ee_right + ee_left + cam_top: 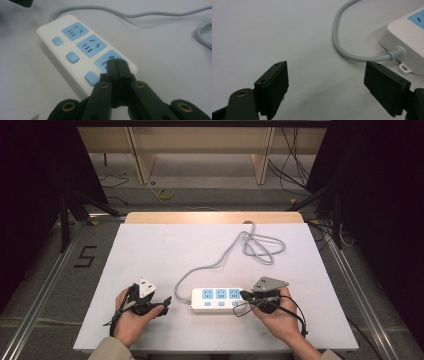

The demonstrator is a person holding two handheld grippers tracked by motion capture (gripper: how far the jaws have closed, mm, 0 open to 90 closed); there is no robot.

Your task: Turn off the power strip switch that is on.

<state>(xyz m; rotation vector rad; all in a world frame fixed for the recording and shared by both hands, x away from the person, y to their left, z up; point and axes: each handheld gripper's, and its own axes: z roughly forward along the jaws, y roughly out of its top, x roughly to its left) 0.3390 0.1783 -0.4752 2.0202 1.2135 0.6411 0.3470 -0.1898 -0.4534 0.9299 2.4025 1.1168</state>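
A white power strip (pixel 217 300) with three blue sockets and three blue buttons lies near the table's front edge. Its grey cable (pixel 260 247) loops toward the back right. My right gripper (pixel 243 295) is shut with nothing between its jaws, its tips over the strip's right end. In the right gripper view the shut right gripper (pixel 117 65) hovers above the nearest socket of the power strip (pixel 82 50). My left gripper (pixel 166 304) rests left of the strip, jaws wide. In the left gripper view the left gripper (pixel 325 82) is open over bare table, with the strip's cable end (pixel 409 37) ahead.
The white table top (pixel 150 255) has free room at the left and back. A wooden bench frame (pixel 200 150) stands beyond the table. Dark stands and loose cables (pixel 320 195) flank the table on the floor.
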